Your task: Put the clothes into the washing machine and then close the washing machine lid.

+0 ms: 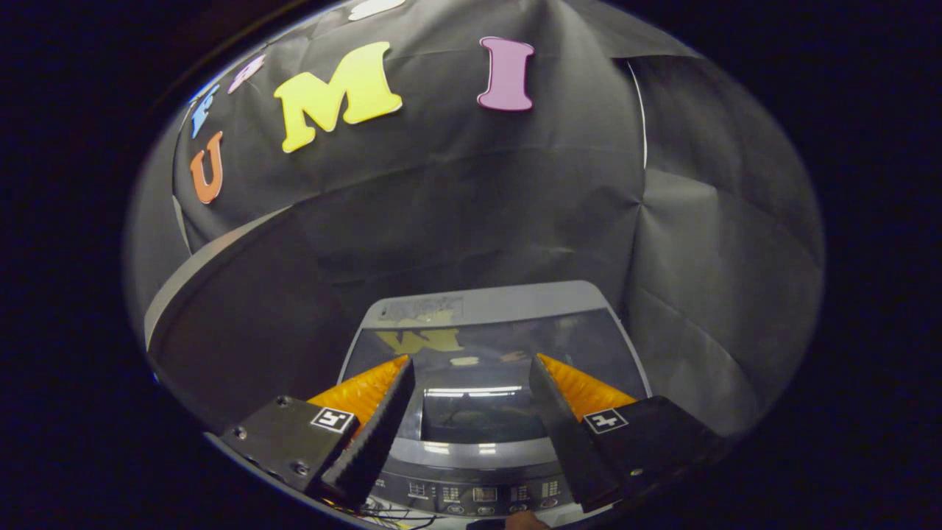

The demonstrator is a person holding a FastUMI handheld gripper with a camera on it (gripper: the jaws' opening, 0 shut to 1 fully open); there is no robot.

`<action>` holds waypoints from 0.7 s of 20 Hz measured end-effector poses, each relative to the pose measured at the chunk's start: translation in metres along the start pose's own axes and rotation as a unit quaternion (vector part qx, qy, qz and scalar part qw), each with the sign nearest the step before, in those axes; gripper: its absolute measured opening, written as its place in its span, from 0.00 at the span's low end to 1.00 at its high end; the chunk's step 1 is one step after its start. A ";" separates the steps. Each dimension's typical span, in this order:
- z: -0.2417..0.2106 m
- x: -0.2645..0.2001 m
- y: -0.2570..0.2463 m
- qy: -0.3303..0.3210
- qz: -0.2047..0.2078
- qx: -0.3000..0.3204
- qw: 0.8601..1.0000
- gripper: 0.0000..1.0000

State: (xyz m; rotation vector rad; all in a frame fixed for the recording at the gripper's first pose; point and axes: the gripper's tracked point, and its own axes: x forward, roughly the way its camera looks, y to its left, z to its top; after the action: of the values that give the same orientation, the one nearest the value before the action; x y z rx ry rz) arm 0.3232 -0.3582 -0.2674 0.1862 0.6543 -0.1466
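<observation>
Gripper (471, 368) spread wide, empty, above washing machine (486, 309) with glass lid (478, 353) down; clothes may go unloaded.

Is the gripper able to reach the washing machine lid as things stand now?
Probably yes. The open gripper hangs above the closed glass lid of the washing machine, and nothing lies between its fingers and the lid.

The tongs (471, 364) hang spread apart above the washing machine (486, 309), whose lid (478, 390) is down.
</observation>
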 end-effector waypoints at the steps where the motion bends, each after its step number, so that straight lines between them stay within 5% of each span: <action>1: -0.003 -0.001 0.001 0.000 0.002 0.001 1.000 0.98; 8: 0.009 -0.019 0.003 -0.038 0.008 -0.037 0.999 0.98; 14: 0.016 -0.086 0.018 -0.087 0.001 -0.041 0.995 0.98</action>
State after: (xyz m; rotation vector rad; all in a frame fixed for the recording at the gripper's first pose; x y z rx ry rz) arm 0.2684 -0.3371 -0.2000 0.0933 0.4851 -0.1329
